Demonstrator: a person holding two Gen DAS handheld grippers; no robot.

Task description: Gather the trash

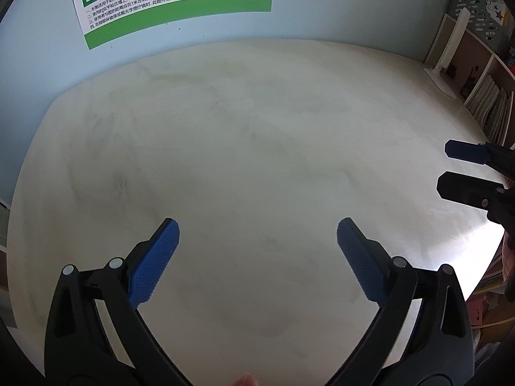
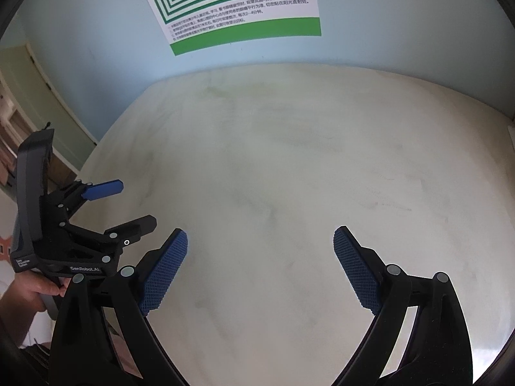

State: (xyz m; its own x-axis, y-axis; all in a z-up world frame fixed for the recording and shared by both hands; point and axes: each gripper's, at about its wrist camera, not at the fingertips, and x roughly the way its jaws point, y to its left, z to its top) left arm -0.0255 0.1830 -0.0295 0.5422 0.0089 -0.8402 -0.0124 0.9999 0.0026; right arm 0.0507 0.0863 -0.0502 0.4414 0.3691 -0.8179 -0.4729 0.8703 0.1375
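Oddly, no trash is showing anywhere in either view, so you are looking for the task's thing before you can handle it. The table [image 1: 257,135] is lying bare and pale from the near edge to the wall, carrying only faint grey smudges, and nothing crumpled, wrapped or loose is sitting on it. Whatever you are meant to collect is probably lying off the table or outside both cameras, though the fisheye edges are too dark and warped for me to rule out something small there.

Judging only from the task, expect light, soft scraps such as paper or wrappers: they are likely to crush and slide, so you should be pinching them across the bulk, low against the surface, not at a thin edge.

Your left gripper [image 1: 257,251] is hovering over the near part of the table with its blue pads [image 1: 157,263] spread wide and nothing between them. Your right gripper [image 2: 260,257] is standing just as wide apart, also empty; from the left view it is showing at the right edge [image 1: 463,167].

Further out, a green-and-white poster [image 1: 173,3] is hanging on the blue wall behind the table, a white lamp [image 1: 450,54] is standing at the far right corner, and shelves [image 1: 489,96] of books are running along the right side.
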